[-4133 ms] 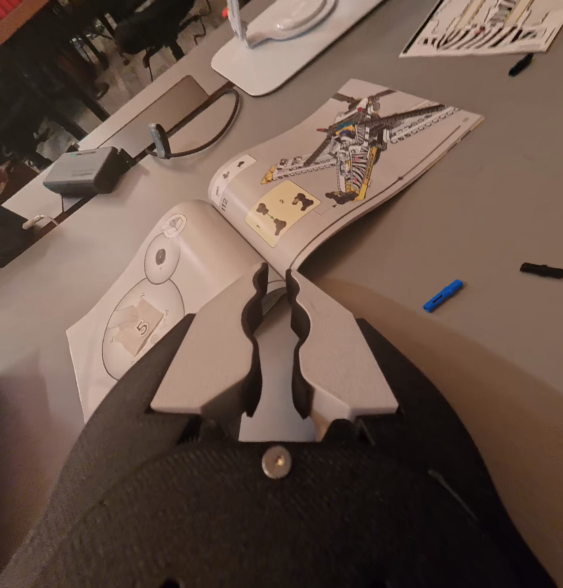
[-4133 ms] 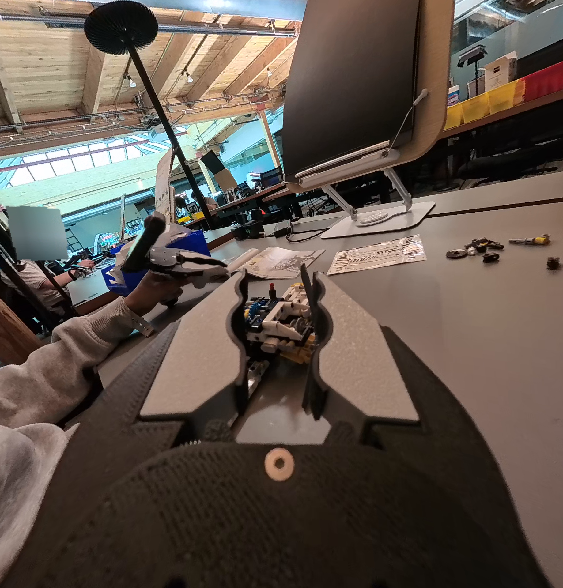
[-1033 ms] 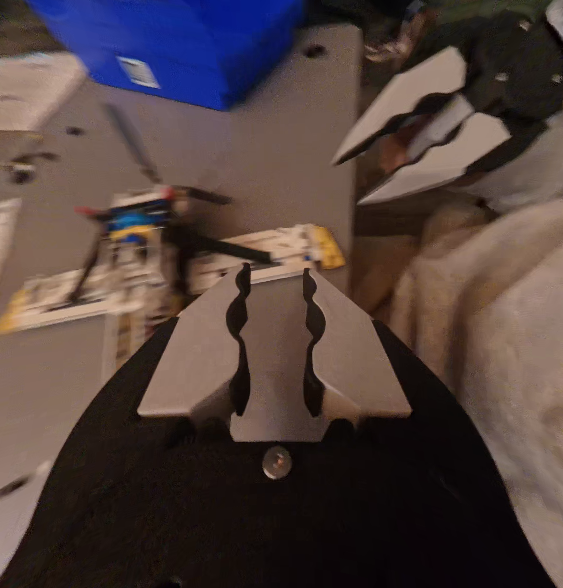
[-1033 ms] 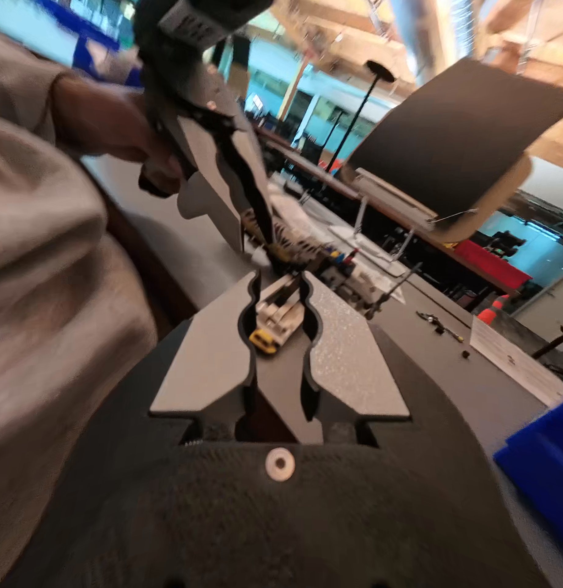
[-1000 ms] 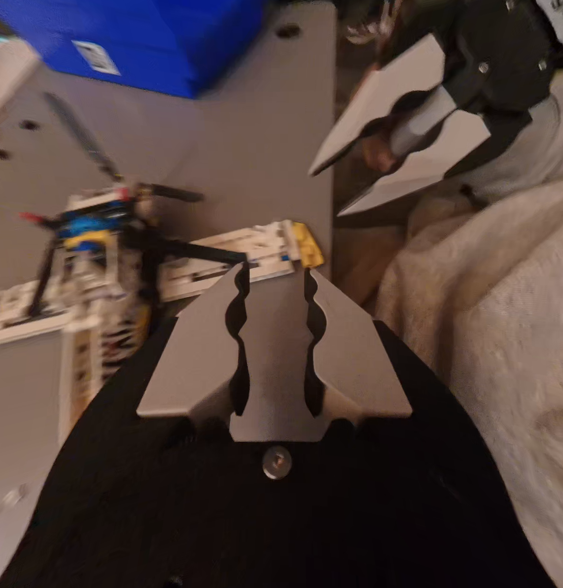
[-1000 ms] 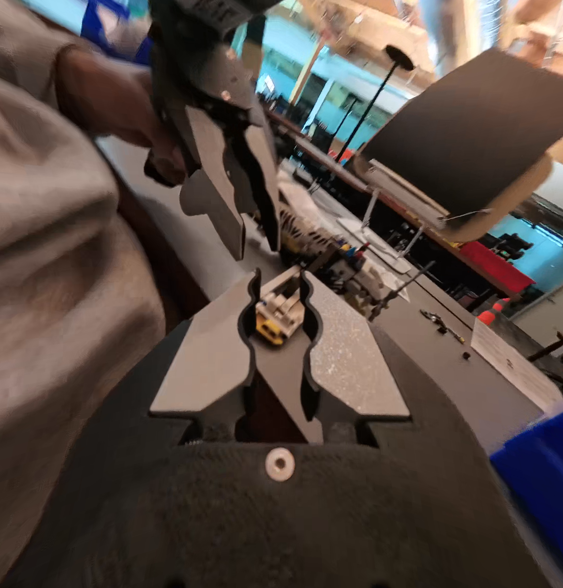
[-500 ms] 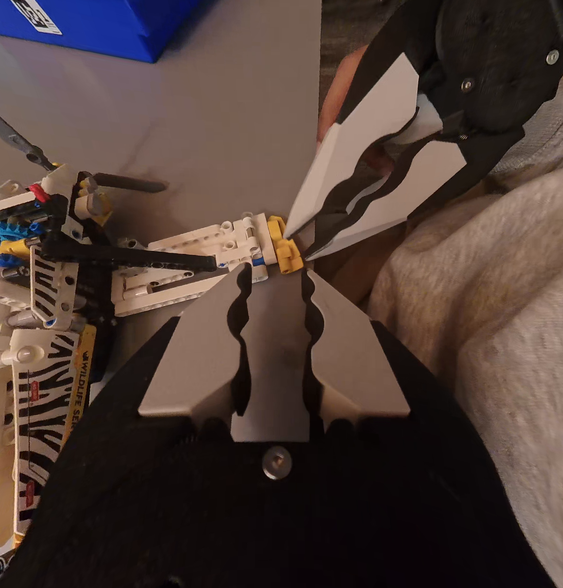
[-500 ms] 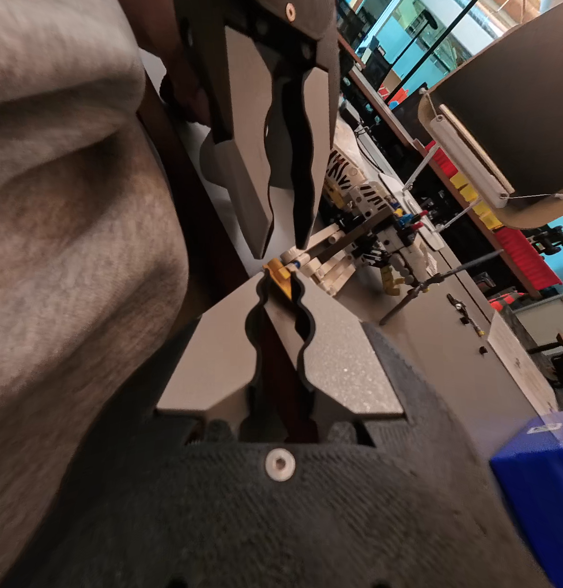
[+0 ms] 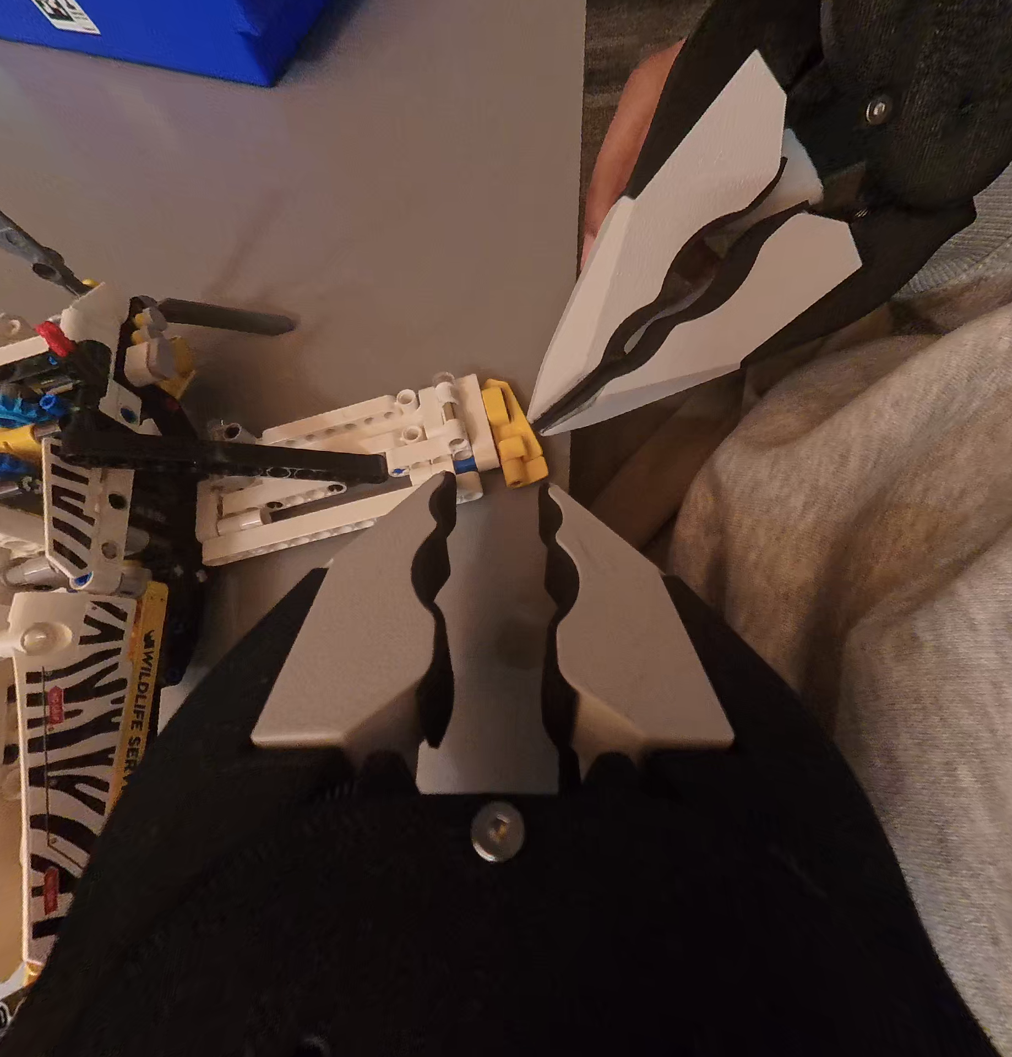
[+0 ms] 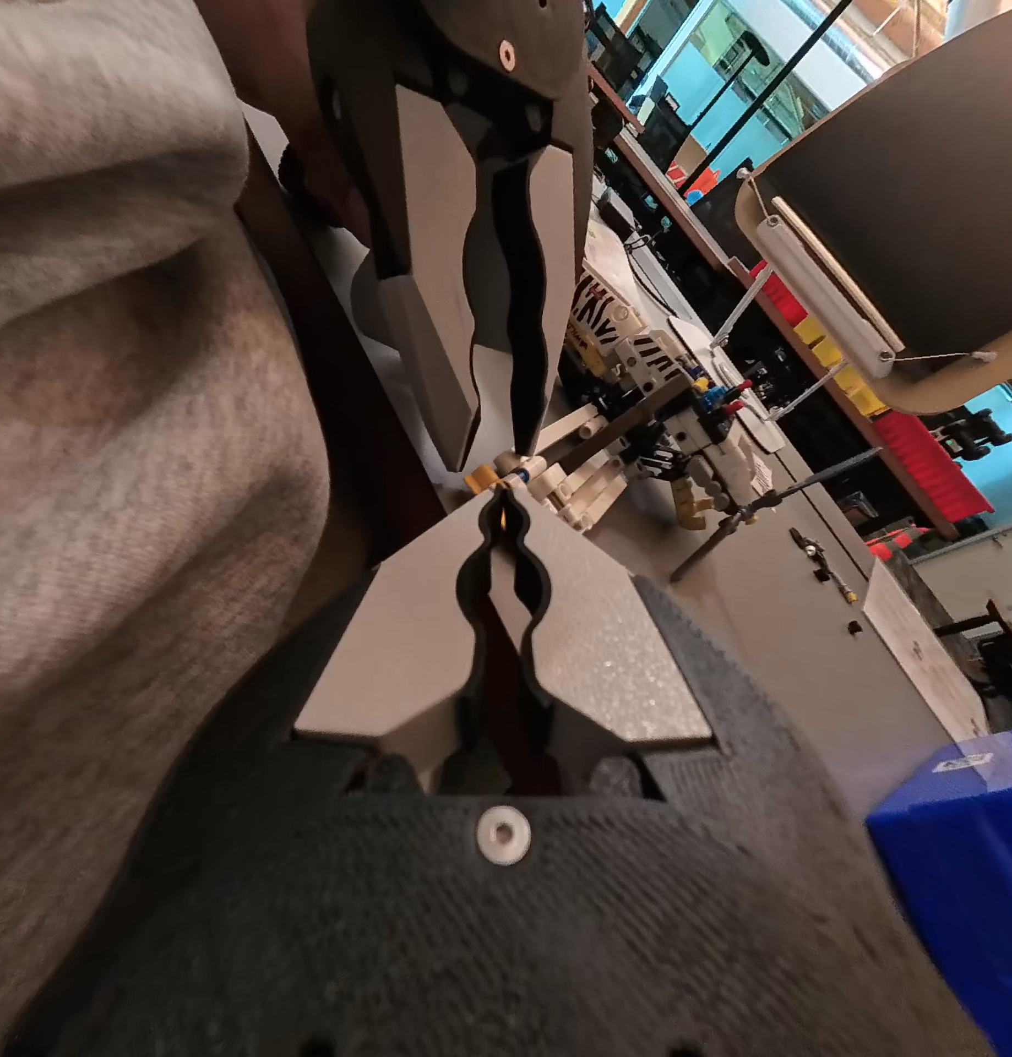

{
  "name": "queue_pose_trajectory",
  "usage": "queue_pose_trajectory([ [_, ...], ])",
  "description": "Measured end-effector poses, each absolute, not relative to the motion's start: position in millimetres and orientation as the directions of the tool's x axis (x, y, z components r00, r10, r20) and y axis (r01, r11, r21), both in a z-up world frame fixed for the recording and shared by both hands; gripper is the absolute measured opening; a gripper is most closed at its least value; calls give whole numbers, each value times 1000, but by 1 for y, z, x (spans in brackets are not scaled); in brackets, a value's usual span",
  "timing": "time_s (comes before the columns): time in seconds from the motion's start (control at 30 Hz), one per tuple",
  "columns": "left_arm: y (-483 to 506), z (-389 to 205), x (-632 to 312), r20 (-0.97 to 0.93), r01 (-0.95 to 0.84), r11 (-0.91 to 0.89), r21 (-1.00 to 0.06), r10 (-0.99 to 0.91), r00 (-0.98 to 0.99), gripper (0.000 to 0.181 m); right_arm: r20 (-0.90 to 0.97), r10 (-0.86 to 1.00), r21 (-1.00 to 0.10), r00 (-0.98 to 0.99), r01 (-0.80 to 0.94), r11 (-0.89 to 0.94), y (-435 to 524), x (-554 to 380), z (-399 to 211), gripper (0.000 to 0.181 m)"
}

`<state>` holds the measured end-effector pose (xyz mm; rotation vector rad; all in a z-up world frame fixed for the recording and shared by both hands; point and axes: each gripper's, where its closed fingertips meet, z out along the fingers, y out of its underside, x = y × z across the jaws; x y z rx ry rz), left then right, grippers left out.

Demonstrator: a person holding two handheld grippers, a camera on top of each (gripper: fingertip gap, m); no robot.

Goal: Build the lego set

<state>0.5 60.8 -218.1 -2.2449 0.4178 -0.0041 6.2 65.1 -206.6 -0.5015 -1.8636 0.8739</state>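
Fingers of right gripper (image 10: pixel 501 506) pinch model's yellow tip (image 9: pixel 512 434); left gripper (image 9: pixel 495 492) parted, empty; blue bin (image 9: pixel 166 34) contents unseen.

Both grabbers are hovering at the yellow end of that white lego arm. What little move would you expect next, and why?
Probably the left gripper eases forward and closes on the white beam to steady it. Its jaws stand open just short of the beam, while the right gripper, nearly shut, touches the yellow end piece beside the table edge.
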Motion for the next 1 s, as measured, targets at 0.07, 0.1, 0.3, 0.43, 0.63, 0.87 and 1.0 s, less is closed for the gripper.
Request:
queue_pose_trajectory([
  [0.07,61,-218,0,-134,-294,-601,-743,-298,945,26,601,666,-749,-441,-22,662,65,5,-210,0],
  [0.1,61,-219,0,-134,-294,-602,-742,-297,945,26,602,664,-746,-443,-15,666,65,5,-212,0],
  [0.3,61,-221,-1,-153,-308,-613,-728,-293,944,26,596,665,-743,-450,3,669,65,3,-216,0],
  [0.43,61,-221,-2,-145,-299,-615,-729,-288,947,24,584,673,-753,-454,6,658,66,2,-216,0],
  [0.63,61,-222,-3,-148,-300,-618,-727,-285,947,23,545,691,-776,-474,26,630,66,2,-217,0],
  [0.87,61,-222,-3,-145,-298,-618,-727,-286,947,24,545,689,-766,-478,51,641,66,1,-217,0],
  [1.0,61,-222,-2,-146,-298,-618,-727,-285,947,24,534,696,-775,-480,52,630,67,1,-217,0],
])
